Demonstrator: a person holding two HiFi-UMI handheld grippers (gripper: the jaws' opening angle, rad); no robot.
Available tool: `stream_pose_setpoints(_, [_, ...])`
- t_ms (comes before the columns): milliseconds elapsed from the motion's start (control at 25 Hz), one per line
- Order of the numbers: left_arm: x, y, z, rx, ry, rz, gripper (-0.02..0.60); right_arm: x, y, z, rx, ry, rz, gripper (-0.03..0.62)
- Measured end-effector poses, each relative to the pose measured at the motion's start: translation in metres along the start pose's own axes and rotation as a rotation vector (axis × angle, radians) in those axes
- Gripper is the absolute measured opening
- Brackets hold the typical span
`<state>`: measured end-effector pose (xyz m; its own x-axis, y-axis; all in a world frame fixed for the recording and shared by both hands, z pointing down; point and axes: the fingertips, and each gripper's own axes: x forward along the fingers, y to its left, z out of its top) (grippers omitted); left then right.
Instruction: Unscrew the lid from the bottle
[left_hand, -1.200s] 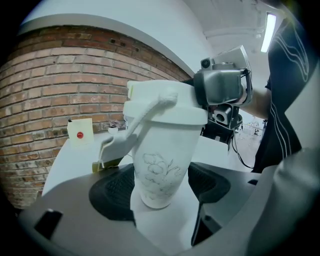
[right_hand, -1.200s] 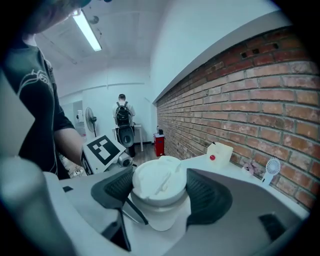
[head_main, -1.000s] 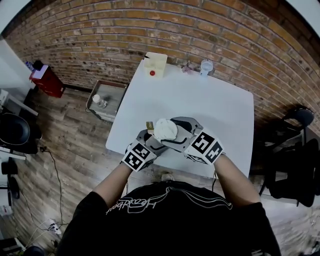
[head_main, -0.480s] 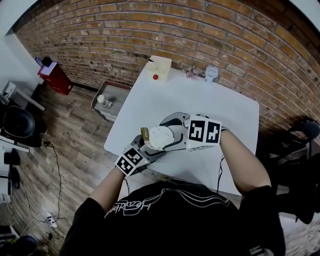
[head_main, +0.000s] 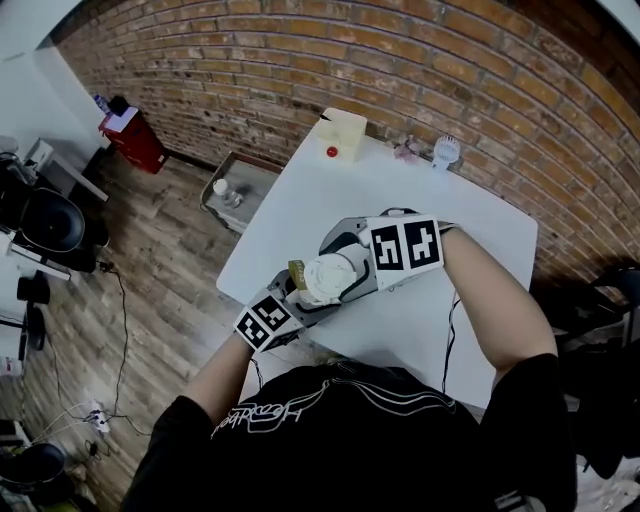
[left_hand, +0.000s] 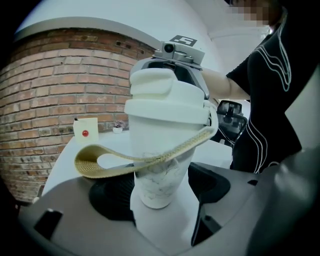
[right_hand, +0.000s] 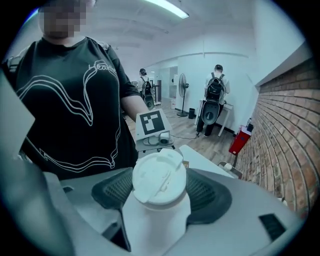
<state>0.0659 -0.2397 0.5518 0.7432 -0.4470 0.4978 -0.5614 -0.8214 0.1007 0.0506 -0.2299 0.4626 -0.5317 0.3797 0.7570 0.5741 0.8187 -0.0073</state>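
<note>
Head view: we hold a white bottle (head_main: 318, 292) in the air over the near edge of the white table (head_main: 480, 235). The left gripper (head_main: 300, 305) clamps it low down, and the right gripper (head_main: 350, 268) closes round its lid (head_main: 333, 272). Over the last second the right gripper's marker cube (head_main: 405, 245) has swung from the right side up to face us. We judge the wrist has turned the lid part of a turn, though the lid still sits on the bottle. Left gripper view: the jaws stand narrow and press the marbled lower body, and a tan strap (left_hand: 125, 161) loops across in front. Right gripper view: the jaws stand wide but are gripping, with a pad against each side of the flip-top lid. We think another turn is probably needed.
</note>
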Motion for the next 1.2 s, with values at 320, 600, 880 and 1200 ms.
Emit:
stream_pose_setpoints(320, [-0.002,0.001,-0.002,-0.024,-0.013,0.003,0.351,-0.003,-0.010,-0.003,0.259,-0.101,-0.114,0.390])
stream_pose_setpoints(600, [0.002,0.002,-0.002,-0.032,0.003,0.003,0.352,-0.029,-0.019,0.000,0.530,-0.355,-0.503,0.399])
stream_pose_setpoints(880, [0.003,0.002,0.000,-0.044,-0.032,0.014,0.352,-0.023,-0.010,-0.009,0.729,-0.431,-0.795,0.389])
stream_pose_setpoints(1200, [0.005,0.003,0.002,-0.057,-0.047,0.023,0.352,-0.020,-0.011,-0.014,0.796,-0.446,-0.952,0.367])
